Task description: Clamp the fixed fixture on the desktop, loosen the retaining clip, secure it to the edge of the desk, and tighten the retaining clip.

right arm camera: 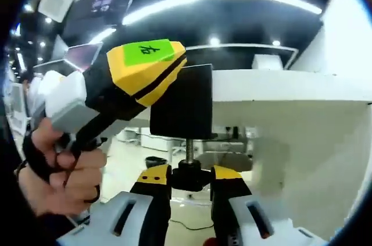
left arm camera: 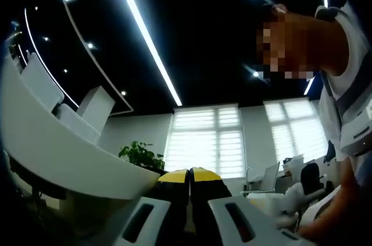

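Left gripper (left arm camera: 190, 177): being held shut, jaws pressed together on nothing, in the left gripper view.
Right gripper (right arm camera: 190, 176): being closed on the black knob (right arm camera: 189, 175) under the threaded screw (right arm camera: 189, 148).
Fixture (right arm camera: 181, 102): the black clamp block is being kept against the white surface (right arm camera: 279, 86) edge.
Other gripper: its yellow tip is being pressed beside the block, gripped by a hand (right arm camera: 58, 167).

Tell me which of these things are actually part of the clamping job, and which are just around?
Part of the job:
- black fixture
- its screw knob, gripped by the right gripper
- white desk edge
- left gripper, jaws together
- yellow-and-black gripper held in a hand

Just around:
- potted plant
- window blinds
- ceiling light strips
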The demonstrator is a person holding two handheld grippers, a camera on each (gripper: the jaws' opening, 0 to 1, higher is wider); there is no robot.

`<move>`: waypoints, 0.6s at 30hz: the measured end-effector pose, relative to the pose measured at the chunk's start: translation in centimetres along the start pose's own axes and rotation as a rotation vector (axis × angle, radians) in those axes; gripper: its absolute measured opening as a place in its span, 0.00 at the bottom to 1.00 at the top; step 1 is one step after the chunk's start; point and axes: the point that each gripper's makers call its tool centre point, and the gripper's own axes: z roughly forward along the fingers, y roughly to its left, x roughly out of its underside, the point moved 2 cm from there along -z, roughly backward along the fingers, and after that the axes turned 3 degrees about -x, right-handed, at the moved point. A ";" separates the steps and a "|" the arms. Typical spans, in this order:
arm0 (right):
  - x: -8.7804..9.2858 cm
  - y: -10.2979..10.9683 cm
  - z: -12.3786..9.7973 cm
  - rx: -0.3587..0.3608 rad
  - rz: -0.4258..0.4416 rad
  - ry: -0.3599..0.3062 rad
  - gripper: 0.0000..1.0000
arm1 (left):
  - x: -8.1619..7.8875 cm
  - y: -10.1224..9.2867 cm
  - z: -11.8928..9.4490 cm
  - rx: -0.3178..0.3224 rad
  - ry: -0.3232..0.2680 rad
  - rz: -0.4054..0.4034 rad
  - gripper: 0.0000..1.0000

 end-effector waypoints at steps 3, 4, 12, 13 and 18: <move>0.1 0.0 0.2 -0.172 0.009 -0.005 0.26 | -0.1 0.0 0.0 -0.002 -0.002 0.000 0.02; 0.1 0.0 0.3 -0.248 0.029 -0.013 0.26 | -0.1 0.0 0.0 -0.002 -0.003 0.001 0.02; 0.7 -0.5 0.9 -0.440 0.202 -0.005 0.26 | -0.8 0.5 -0.6 -0.005 -0.038 -0.034 0.02; 0.7 -0.4 0.8 -0.443 0.204 -0.005 0.26 | -0.8 0.5 -0.6 -0.004 -0.037 -0.034 0.02; 0.7 -0.2 0.7 -0.430 0.195 -0.011 0.26 | -0.8 0.5 -0.6 -0.003 -0.040 -0.036 0.02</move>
